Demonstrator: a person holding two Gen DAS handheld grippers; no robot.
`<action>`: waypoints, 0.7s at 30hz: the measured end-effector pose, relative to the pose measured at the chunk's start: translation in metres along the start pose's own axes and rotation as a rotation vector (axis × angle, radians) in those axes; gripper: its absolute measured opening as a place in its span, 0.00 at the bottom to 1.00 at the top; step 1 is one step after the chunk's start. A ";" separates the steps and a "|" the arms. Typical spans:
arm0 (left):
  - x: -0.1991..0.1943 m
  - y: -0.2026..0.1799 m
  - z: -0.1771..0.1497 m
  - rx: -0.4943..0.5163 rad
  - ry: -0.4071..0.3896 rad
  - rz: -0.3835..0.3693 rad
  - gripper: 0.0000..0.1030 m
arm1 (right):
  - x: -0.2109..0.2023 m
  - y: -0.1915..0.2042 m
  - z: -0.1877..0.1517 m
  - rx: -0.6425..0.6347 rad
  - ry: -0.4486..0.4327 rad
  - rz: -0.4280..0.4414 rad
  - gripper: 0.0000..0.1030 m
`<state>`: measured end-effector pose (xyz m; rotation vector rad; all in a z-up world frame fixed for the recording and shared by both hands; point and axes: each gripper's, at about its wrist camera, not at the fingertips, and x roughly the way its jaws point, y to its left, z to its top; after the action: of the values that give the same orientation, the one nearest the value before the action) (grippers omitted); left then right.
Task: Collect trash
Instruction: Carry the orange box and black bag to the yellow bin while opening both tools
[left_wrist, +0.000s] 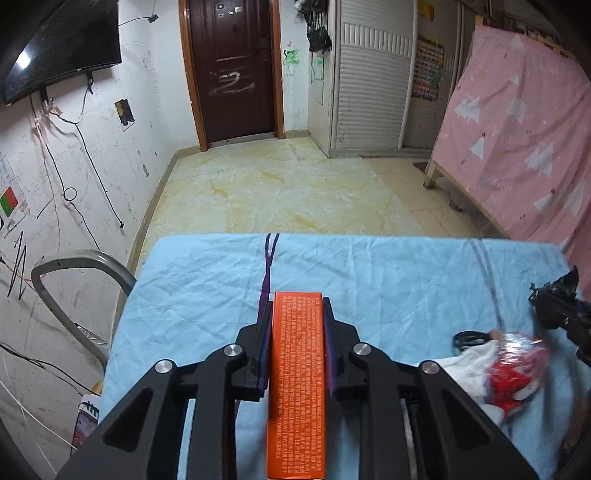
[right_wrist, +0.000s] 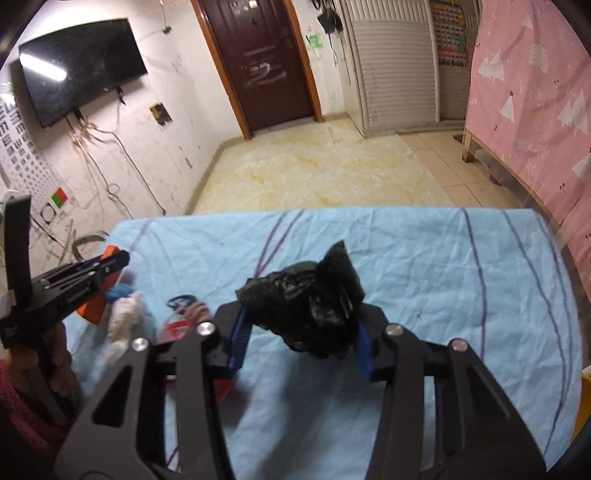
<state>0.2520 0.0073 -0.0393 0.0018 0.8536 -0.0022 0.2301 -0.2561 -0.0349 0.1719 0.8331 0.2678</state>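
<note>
A long orange box (left_wrist: 297, 384) with white print is clamped lengthwise; a crumpled black plastic bag (right_wrist: 310, 306) is pinched above the blue cloth (right_wrist: 424, 266).

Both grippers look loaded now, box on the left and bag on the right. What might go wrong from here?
1. The long orange cardboard box is clamped by the left gripper along its narrow sides; it may pivot or slide out when lifted.
2. The crumpled black plastic bag in the right gripper is soft and bunched, so it may slip free.
3. The white tissue and red-and-silver wrapper lie close between the grippers and could get swept off the blue cloth.
</note>
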 end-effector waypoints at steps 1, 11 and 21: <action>-0.007 0.000 0.001 -0.010 -0.009 -0.010 0.14 | -0.010 0.000 0.000 -0.001 -0.020 0.004 0.43; -0.093 -0.035 0.010 0.000 -0.121 -0.071 0.14 | -0.079 -0.015 -0.012 0.035 -0.137 0.038 0.43; -0.141 -0.131 -0.002 0.078 -0.191 -0.155 0.14 | -0.147 -0.060 -0.033 0.084 -0.256 -0.023 0.43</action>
<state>0.1574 -0.1231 0.0661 0.0083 0.6609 -0.1781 0.1210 -0.3560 0.0321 0.2687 0.5919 0.1844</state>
